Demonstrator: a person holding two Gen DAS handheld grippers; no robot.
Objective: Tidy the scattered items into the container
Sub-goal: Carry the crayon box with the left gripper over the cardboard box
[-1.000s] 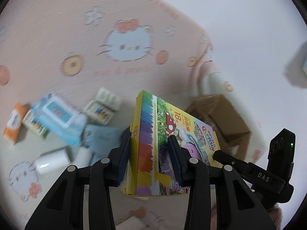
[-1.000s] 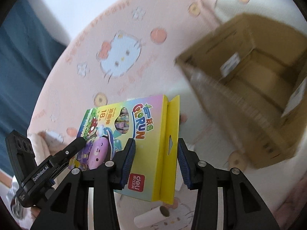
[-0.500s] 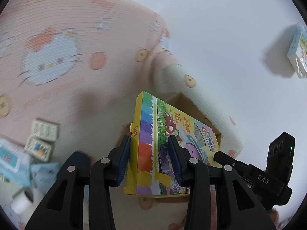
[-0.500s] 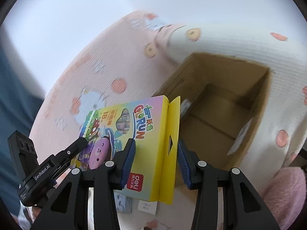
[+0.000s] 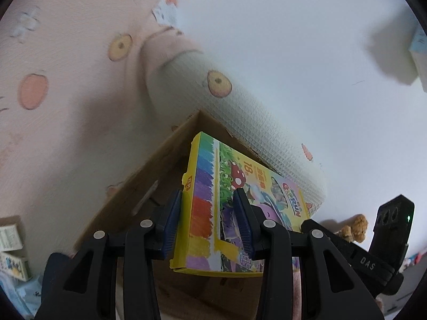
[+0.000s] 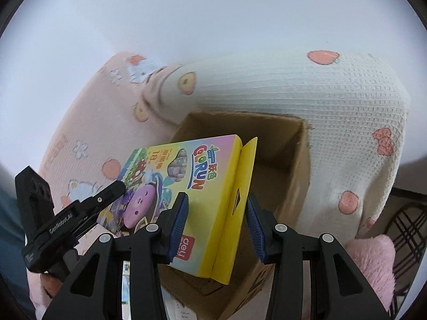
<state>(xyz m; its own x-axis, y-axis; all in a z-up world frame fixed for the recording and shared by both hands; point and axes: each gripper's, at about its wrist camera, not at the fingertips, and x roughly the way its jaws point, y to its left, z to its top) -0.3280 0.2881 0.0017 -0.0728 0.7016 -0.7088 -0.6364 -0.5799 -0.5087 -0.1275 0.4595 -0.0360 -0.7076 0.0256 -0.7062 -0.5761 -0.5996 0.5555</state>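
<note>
Holding one yellow crayon box (image 5: 210, 210) between them, both hand-held grippers sit partly open with their blue pads pressed on it. The left hand-held gripper (image 5: 209, 224) clamps the end with the rainbow stripes; the right hand-held gripper (image 6: 217, 225) clamps the opposite end, across the box's thickness beside the yellow hang tab (image 6: 234, 202). The crayon box hangs tilted over the open cardboard box (image 6: 283, 165), its lower edge above the box's inside and not resting on anything. The cardboard box stands on a bed with a pink cartoon-print sheet (image 5: 66, 122), just near of a rolled cream blanket (image 6: 307, 101) with pink motifs. At the near left edge of the left wrist view, small packets (image 5: 10, 250) lie on the sheet. A pink fluffy item (image 6: 373, 264) sits near right of the cardboard box.
</note>
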